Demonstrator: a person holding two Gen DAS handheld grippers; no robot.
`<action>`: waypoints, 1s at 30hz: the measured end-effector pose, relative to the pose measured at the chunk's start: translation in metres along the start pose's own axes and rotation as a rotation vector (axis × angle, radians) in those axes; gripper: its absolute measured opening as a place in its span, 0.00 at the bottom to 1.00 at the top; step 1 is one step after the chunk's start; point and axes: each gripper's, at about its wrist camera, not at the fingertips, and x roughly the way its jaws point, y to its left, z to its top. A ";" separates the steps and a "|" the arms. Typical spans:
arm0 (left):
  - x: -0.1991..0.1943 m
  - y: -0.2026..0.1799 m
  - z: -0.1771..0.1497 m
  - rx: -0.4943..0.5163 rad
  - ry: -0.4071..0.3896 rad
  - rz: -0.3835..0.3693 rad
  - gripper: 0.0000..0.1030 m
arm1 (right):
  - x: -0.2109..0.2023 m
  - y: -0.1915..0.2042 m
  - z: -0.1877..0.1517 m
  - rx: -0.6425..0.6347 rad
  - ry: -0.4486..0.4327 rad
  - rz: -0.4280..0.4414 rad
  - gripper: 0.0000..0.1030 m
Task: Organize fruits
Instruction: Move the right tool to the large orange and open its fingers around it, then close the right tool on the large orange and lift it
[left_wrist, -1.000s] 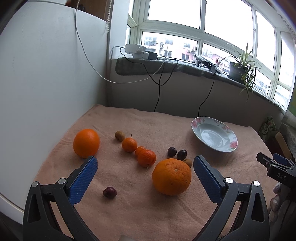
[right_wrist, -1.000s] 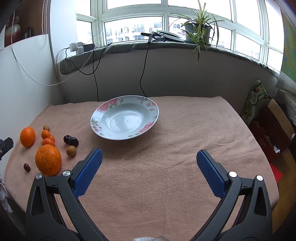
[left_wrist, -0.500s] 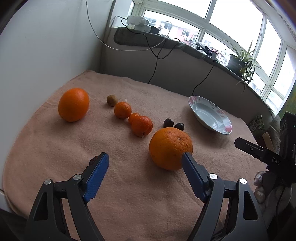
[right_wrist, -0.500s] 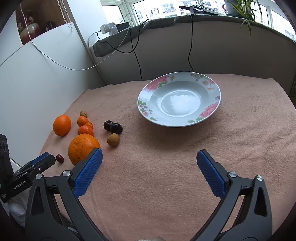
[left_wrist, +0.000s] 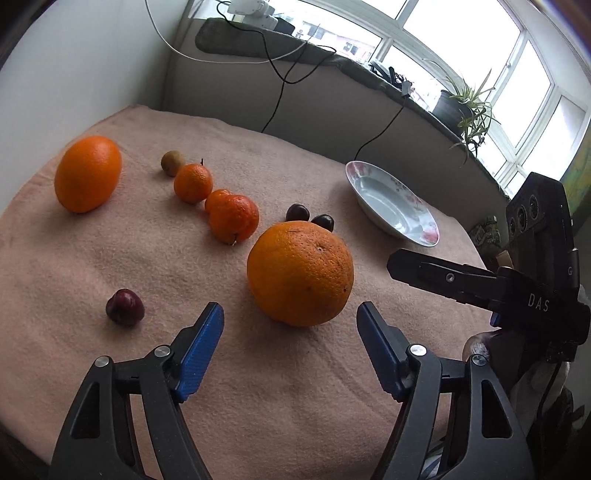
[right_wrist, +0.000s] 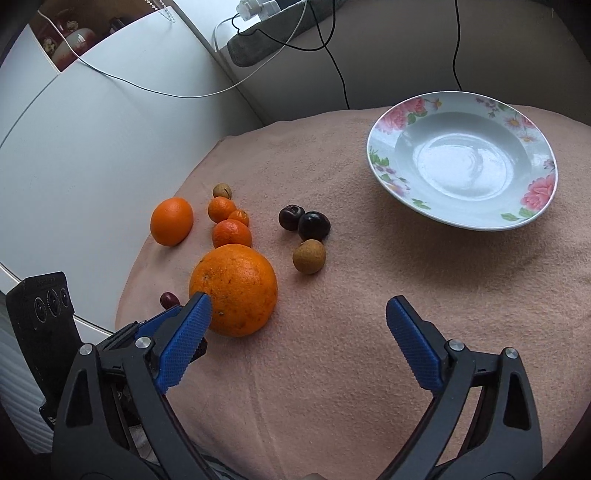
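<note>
A large orange (left_wrist: 300, 273) lies on the pink cloth just beyond my open left gripper (left_wrist: 290, 314), between the lines of its fingers. It also shows in the right wrist view (right_wrist: 233, 290). A smaller orange (left_wrist: 88, 173) lies far left. Three mandarins (left_wrist: 232, 218), a brown longan (left_wrist: 172, 163), two dark cherries (left_wrist: 297, 213) and a lone cherry (left_wrist: 125, 307) lie around. A flowered plate (right_wrist: 461, 164) stands empty at the right. My right gripper (right_wrist: 299, 310) is open and empty, over bare cloth right of the large orange.
Another longan (right_wrist: 309, 256) lies beside the cherries (right_wrist: 313, 226). A white wall (right_wrist: 92, 140) borders the table's left. Cables hang from the windowsill (left_wrist: 295, 48). The right gripper body (left_wrist: 517, 280) shows in the left wrist view.
Both grippers have moved forward and down toward the large orange. The left gripper's jaws now frame it from nearer. The right gripper has swung left toward the fruit.
</note>
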 end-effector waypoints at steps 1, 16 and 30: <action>0.001 0.000 0.001 0.000 0.002 -0.002 0.70 | 0.003 0.003 0.001 -0.003 0.005 0.006 0.95; 0.016 0.004 0.004 0.022 0.035 -0.043 0.67 | 0.060 0.021 0.014 0.021 0.122 0.115 0.86; 0.024 0.000 0.007 0.028 0.053 -0.047 0.64 | 0.077 0.045 0.012 -0.031 0.154 0.161 0.71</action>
